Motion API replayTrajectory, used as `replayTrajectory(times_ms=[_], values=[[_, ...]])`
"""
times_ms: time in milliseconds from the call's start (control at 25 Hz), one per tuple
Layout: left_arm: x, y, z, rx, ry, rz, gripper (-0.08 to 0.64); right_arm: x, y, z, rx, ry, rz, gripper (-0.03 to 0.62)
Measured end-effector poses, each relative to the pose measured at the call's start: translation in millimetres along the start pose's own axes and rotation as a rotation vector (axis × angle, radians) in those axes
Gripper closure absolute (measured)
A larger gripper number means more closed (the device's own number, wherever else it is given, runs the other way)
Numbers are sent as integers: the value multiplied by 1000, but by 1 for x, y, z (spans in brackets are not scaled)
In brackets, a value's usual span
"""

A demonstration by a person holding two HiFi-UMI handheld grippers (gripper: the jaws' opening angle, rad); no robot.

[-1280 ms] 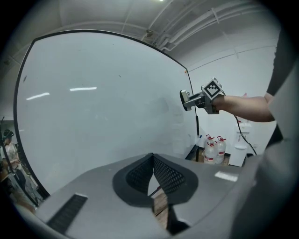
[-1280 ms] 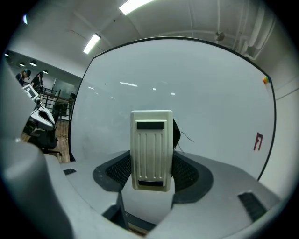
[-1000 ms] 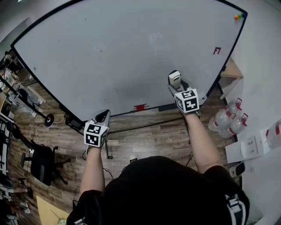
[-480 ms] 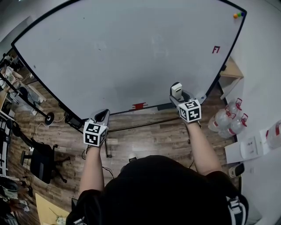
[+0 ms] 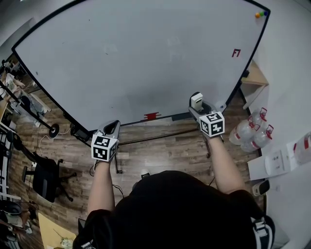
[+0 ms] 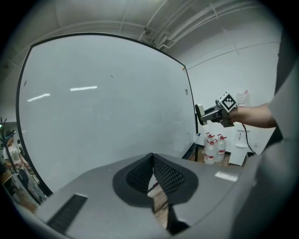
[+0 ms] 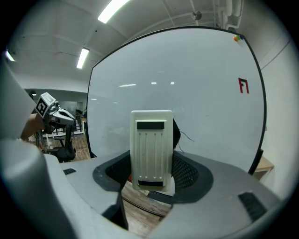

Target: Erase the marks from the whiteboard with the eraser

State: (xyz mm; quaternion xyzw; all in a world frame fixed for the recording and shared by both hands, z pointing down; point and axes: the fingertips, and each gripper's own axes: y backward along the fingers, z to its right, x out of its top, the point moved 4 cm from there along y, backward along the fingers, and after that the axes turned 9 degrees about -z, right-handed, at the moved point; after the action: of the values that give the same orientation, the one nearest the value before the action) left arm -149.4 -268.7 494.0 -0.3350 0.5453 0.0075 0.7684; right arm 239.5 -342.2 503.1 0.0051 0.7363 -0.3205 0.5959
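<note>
The big whiteboard [image 5: 141, 58] stands in front of me and looks wiped; a small red mark [image 5: 236, 53] shows near its right edge, seen also in the right gripper view as a red mark [image 7: 243, 85]. My right gripper [image 5: 197, 102] is shut on the cream eraser [image 7: 151, 149], held upright just short of the board's lower right part; in the head view the eraser [image 5: 196, 100] pokes out above the marker cube. My left gripper [image 5: 111, 129] is shut with nothing in it, low near the board's bottom rail; its jaws meet in the left gripper view [image 6: 153, 163].
A red object [image 5: 151, 116] and a dark one lie on the board's tray rail. Coloured magnets [image 5: 261, 14] sit at the top right corner. Water bottles [image 5: 250, 132] stand on the floor at the right, office chairs [image 5: 43, 177] and desks at the left.
My right gripper has dropped lower with the eraser and drawn slightly back from the board. The left gripper has hardly moved.
</note>
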Motion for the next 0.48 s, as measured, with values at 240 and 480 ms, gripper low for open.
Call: replayTrajectory(times_ms=[240,480], values=[[5,-1,6,-1,2,8,548,-1,3,4,6,-10,0,342],[7,-4,6,2,-7,6,548,0,4,8,9,-10,5,342]])
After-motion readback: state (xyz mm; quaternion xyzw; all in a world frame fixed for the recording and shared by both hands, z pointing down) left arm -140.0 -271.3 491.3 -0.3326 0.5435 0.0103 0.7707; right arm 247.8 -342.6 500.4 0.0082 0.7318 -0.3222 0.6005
